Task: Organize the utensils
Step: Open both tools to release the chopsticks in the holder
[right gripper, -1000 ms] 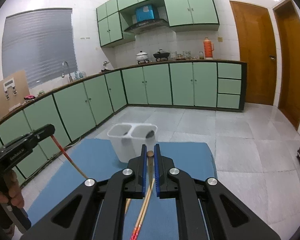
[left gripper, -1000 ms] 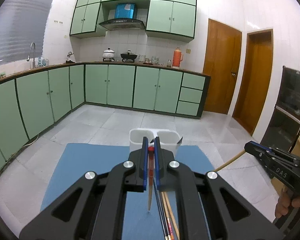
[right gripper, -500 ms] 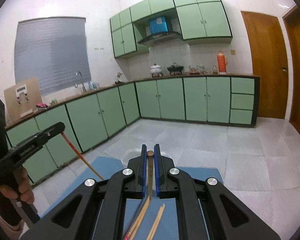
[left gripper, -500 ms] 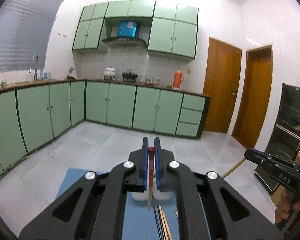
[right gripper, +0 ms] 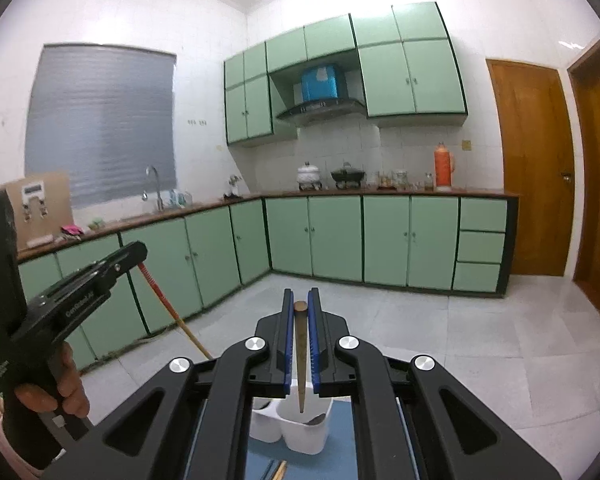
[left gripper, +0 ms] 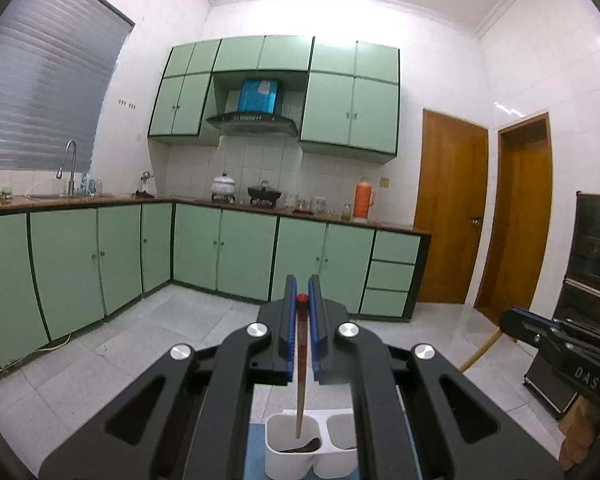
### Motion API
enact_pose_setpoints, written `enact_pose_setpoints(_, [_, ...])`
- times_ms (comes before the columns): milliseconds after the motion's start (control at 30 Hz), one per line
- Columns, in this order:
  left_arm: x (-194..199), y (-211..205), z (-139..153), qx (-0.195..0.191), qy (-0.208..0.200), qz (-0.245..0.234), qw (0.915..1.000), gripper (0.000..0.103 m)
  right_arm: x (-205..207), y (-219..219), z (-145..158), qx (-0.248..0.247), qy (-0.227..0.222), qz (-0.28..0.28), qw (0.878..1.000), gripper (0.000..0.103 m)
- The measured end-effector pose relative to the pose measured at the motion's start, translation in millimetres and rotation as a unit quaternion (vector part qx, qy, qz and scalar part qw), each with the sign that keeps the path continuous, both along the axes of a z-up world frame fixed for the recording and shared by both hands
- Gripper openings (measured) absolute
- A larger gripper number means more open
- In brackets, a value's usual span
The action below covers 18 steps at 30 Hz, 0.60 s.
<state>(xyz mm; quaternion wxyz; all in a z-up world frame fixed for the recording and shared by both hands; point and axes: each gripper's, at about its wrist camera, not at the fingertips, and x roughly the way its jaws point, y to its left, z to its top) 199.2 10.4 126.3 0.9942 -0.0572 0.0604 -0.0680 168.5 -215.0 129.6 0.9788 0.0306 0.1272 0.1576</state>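
Red-tipped chopstick pinched in left gripper, hanging over white holder at six o'clock; right gripper clamps a brown chopstick.

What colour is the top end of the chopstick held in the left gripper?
Red on the chopstick top, tan wood lower down; clearest in the left wrist view.

At frame centre the left gripper pinched a red-topped chopstick, its tip hanging over the left compartment of the white holder at bottom centre; the right gripper showed at right edge.
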Motion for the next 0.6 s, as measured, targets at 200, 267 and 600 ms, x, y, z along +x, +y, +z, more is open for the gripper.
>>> enact_pose_setpoints(200, [37.0,-3.3,-34.7,0.007,0.034,0.001,0.9994,0.005,31.7,12.2,-37.1,-0.008,0.040,0.008,0.999,0.007])
enact_pose_setpoints(267, [47.4,-4.4,-46.4,0.013,0.051,-0.003,0.9986,0.005,36.2,14.6,-45.9,-0.009,0.050,0.014,0.999,0.007])
enact_pose_setpoints(600, [29.5,15.3,-71.8,0.015,0.081,-0.005,0.9966,0.045,19.6,5.2,-67.8,-0.005,0.068,-0.003,0.998,0.026])
